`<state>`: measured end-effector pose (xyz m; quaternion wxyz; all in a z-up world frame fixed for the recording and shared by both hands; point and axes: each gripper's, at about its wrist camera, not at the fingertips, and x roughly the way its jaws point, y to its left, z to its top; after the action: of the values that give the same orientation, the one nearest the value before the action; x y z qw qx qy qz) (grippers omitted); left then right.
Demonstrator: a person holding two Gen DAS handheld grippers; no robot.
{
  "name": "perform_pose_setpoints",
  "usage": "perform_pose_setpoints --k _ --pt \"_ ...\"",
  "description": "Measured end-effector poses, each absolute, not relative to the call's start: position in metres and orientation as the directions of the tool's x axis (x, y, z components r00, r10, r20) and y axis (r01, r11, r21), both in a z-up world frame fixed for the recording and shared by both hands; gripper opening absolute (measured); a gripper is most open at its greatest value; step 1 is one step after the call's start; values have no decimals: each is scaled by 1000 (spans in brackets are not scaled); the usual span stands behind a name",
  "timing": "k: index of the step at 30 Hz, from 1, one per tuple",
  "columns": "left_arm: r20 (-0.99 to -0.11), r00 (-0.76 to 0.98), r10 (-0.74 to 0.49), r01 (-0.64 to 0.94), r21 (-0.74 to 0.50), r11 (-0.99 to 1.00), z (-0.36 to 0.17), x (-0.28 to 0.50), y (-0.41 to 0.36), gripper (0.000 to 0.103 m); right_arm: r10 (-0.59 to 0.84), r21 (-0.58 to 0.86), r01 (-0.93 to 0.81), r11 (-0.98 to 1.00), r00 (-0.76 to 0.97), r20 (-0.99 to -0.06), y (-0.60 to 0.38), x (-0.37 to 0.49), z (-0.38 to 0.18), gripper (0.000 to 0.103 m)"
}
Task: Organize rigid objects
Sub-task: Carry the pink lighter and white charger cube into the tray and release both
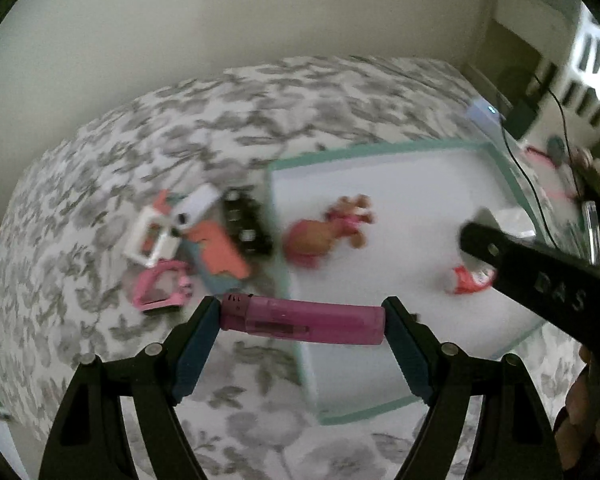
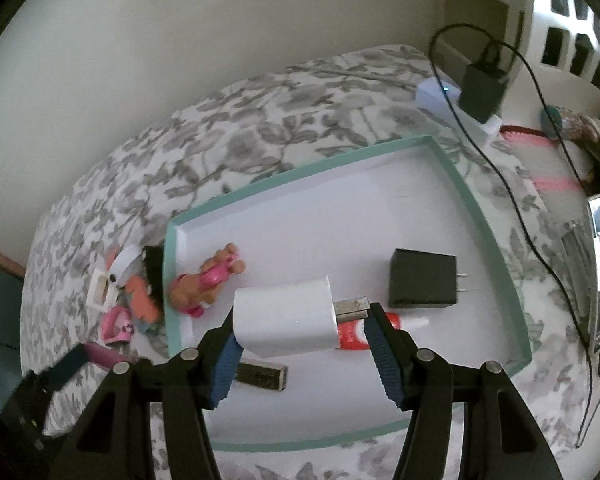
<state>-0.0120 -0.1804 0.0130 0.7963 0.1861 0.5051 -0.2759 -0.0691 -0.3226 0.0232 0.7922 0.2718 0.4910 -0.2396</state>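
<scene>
Rigid objects lie in two groups on a bed with a grey leaf-print cover. Largest after the bed is a shallow white tray with a teal rim, set flat on the cover. Inside it sit a black plug block with its prongs toward the right wall, a brown and pink toy dog close to the left wall, a small red and white tube, and a dark flat bar near the front.

Just outside the tray's left wall, on the cover, is a loose heap: a white frame, an orange card, a black strip with white squares, and a pink piece; blur in the left wrist view makes these hard to name more exactly.

The right gripper hangs above the tray with its blue pads closed on a white charger, one pad on the charger's body and the other on its metal plug end. The left gripper clamps a pink lighter end to end, held crosswise above the tray's front left corner and part of the cover. In the left wrist view the right gripper's black finger reaches in from the right over the tray.
</scene>
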Motion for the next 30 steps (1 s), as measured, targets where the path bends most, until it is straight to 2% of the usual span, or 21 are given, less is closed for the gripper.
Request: perform_pose_setpoints --k 12,30 --pt "-893 379 -244 681 91 727 -6 -29 -222 83 -135 165 675 719 368 -920 -344 -74 13 62" --pt "-902 380 -204 681 124 722 -29 -24 -227 83 -132 102 663 741 293 -947 -347 -66 -16 63"
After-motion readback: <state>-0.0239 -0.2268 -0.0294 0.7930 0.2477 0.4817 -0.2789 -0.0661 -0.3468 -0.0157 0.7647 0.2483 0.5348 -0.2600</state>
